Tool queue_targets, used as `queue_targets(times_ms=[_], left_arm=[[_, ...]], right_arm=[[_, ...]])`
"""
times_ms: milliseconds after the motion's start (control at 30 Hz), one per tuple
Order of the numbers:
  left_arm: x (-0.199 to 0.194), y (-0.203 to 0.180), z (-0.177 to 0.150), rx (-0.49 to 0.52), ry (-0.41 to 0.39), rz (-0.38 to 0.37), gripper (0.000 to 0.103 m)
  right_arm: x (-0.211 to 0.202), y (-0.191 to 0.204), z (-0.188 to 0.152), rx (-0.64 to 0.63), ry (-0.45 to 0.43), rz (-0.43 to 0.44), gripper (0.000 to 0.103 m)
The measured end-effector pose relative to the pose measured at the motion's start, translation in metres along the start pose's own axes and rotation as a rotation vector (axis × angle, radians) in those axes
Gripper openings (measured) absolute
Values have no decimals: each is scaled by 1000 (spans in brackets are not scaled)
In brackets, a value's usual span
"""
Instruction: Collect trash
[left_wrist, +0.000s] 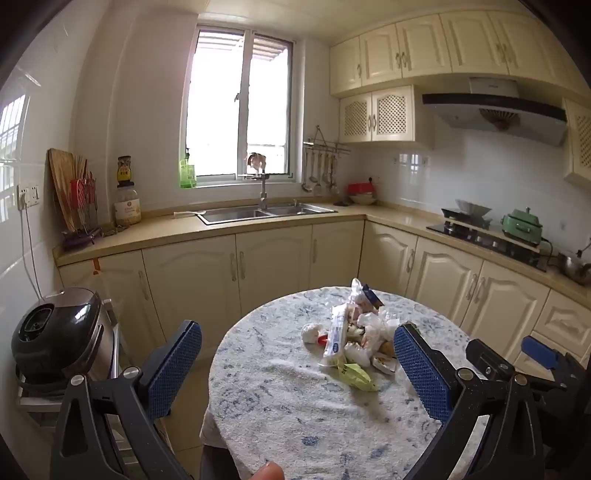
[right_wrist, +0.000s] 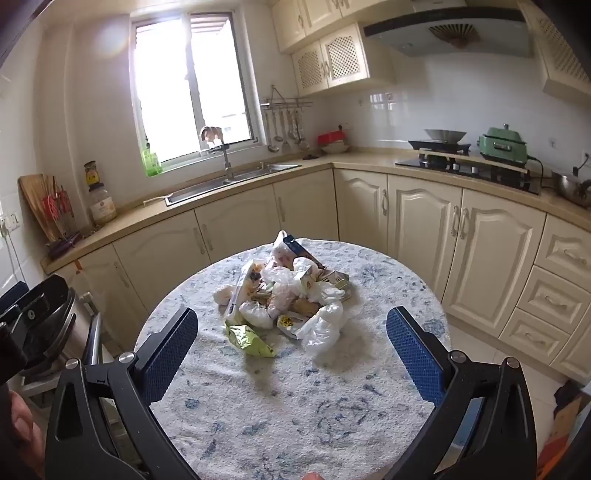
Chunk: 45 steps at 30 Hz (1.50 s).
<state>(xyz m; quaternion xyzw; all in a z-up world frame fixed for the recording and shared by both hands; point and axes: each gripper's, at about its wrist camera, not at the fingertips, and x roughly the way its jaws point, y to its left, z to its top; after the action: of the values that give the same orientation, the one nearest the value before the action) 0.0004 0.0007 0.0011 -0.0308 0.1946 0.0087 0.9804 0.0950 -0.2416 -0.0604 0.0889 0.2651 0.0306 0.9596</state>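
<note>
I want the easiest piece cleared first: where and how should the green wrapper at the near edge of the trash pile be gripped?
Grip the green wrapper by its near, free corner, coming from the near side with the right gripper. It lies flat and crumpled on the table, sticking out of the trash pile, so that end looks unobstructed.

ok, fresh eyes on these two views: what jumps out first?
The trash pile of crumpled bags and wrappers at the middle of the round table, a green wrapper at its near edge. Then both grippers, left and right, open and empty short of the pile. Behind, the bright window over the sink.
</note>
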Motion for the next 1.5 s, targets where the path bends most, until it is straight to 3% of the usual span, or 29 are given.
queue_targets(times_ms=[367, 1067, 1500], left_arm=[[-29, -3, 5, -2, -69, 11, 102], [-51, -15, 8, 8, -124, 13, 102], [-34, -18, 5, -5, -89, -1, 102]], right_arm=[[-25, 12, 18, -41, -103, -6, 103], [-37, 17, 28, -68, -132, -17, 103], [-30, 12, 26, -71, -112, -18, 103]])
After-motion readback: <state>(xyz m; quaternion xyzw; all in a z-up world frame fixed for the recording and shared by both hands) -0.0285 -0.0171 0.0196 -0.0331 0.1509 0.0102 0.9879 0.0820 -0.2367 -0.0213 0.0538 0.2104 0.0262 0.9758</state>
